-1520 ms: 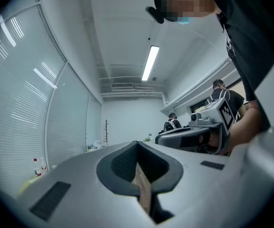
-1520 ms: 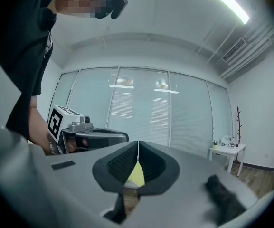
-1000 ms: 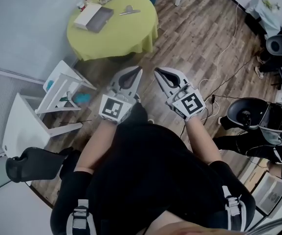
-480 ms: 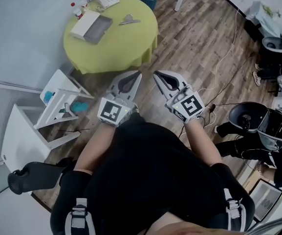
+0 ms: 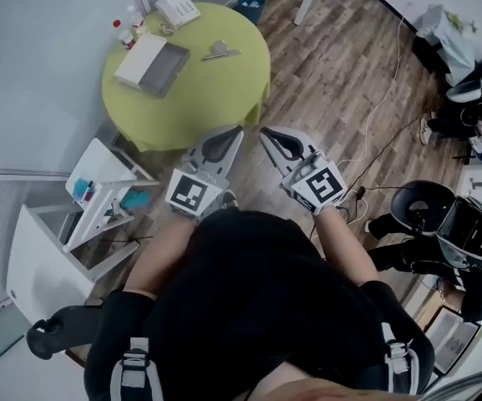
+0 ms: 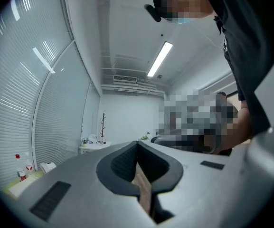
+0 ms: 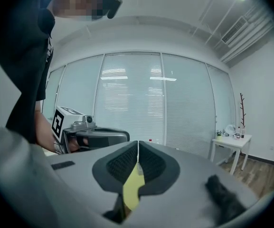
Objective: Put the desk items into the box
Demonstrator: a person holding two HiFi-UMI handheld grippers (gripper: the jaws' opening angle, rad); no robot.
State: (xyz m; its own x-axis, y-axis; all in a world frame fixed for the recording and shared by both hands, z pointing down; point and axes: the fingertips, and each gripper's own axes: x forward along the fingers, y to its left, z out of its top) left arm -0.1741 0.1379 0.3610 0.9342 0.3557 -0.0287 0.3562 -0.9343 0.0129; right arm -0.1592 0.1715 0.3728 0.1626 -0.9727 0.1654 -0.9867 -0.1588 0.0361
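A round table with a yellow-green cloth (image 5: 199, 98) stands ahead in the head view. On it lie a flat white and grey box (image 5: 150, 63), a white telephone (image 5: 176, 8), a small metal item (image 5: 218, 52) and two small bottles (image 5: 124, 32). My left gripper (image 5: 238, 129) (image 6: 137, 143) and right gripper (image 5: 263, 130) (image 7: 137, 143) are side by side in front of my body, over the wooden floor just short of the table's near edge. Both are shut with nothing between the jaws. The right gripper view also shows the left gripper (image 7: 87, 134) from the side.
White stepped shelves (image 5: 98, 186) stand on the floor at left. A blue bin (image 5: 249, 5) sits behind the table. A black chair (image 5: 420, 203) and a cable (image 5: 374, 115) are on the right. A black object (image 5: 53, 337) lies at lower left.
The table has come lower and nearer in the head view as I moved towards it. Both grippers stay shut and side by side.
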